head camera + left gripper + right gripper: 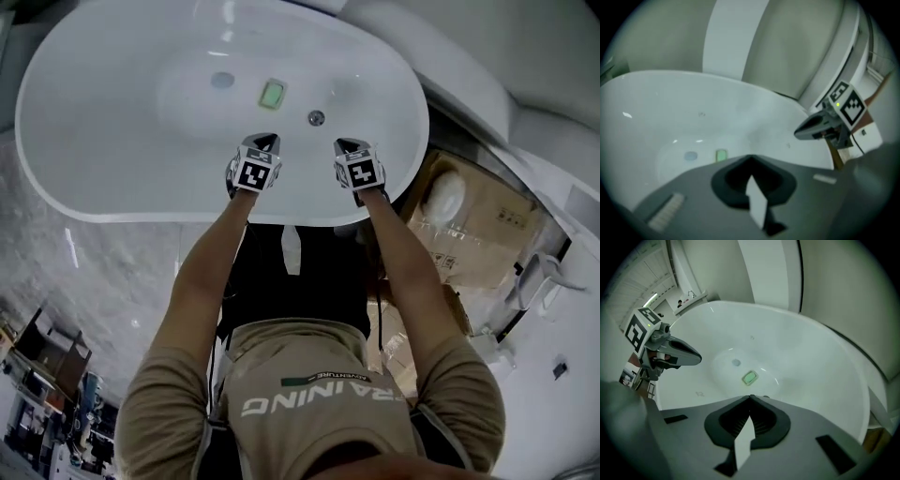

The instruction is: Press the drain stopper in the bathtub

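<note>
The white oval bathtub point(84, 178) fills the upper head view. On its floor lie a round bluish-grey drain stopper point(223, 81), a small green rectangular piece point(272, 94) and a small round metal fitting point(316, 118). My left gripper point(266, 141) hovers over the near rim, shut and empty. My right gripper point(346, 145) hangs beside it, just short of the metal fitting, also shut and empty. The left gripper view shows the stopper point(690, 156), the green piece point(721, 155) and the right gripper point(802, 131). The right gripper view shows the stopper point(736, 363), the green piece point(750, 378) and the left gripper point(693, 357).
Cardboard boxes point(487, 220) stand on the floor to the right of the tub. Another white fixture point(450, 56) curves along the upper right. Grey marbled floor point(84, 272) lies to the left, with shelving point(47, 366) at the lower left.
</note>
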`<state>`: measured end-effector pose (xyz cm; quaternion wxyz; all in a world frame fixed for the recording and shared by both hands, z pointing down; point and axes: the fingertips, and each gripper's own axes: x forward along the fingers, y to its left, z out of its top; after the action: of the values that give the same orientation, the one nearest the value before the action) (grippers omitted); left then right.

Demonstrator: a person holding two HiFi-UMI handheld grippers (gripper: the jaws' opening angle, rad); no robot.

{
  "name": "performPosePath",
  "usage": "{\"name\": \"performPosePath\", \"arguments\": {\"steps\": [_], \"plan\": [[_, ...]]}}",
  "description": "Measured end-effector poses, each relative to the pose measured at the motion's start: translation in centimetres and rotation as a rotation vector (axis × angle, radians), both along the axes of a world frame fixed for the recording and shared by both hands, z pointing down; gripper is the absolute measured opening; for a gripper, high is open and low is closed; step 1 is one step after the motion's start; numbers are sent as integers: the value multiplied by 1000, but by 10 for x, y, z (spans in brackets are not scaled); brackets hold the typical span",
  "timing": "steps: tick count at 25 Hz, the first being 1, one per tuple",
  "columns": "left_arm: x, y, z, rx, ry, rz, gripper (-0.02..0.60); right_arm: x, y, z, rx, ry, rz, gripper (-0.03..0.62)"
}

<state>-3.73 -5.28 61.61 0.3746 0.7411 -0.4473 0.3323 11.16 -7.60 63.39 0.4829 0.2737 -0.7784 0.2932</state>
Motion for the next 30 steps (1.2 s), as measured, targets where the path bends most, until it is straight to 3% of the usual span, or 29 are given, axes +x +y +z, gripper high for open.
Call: {"name": "performPosePath", "arguments": {"steps": [6,19,24,30], "plan": [[4,20,-88,29,18,12,2,3,24,-103,98,-67,4,8],[21,52,-244,169,63,7,2,19,46,-273,318,-196,145,8],[26,46,-304,290,80,4,2,17,42,-340,422,-252,121,8],[40,17,-401,525,43,100,2,12,25,-425,635,-323,99,8]]}}
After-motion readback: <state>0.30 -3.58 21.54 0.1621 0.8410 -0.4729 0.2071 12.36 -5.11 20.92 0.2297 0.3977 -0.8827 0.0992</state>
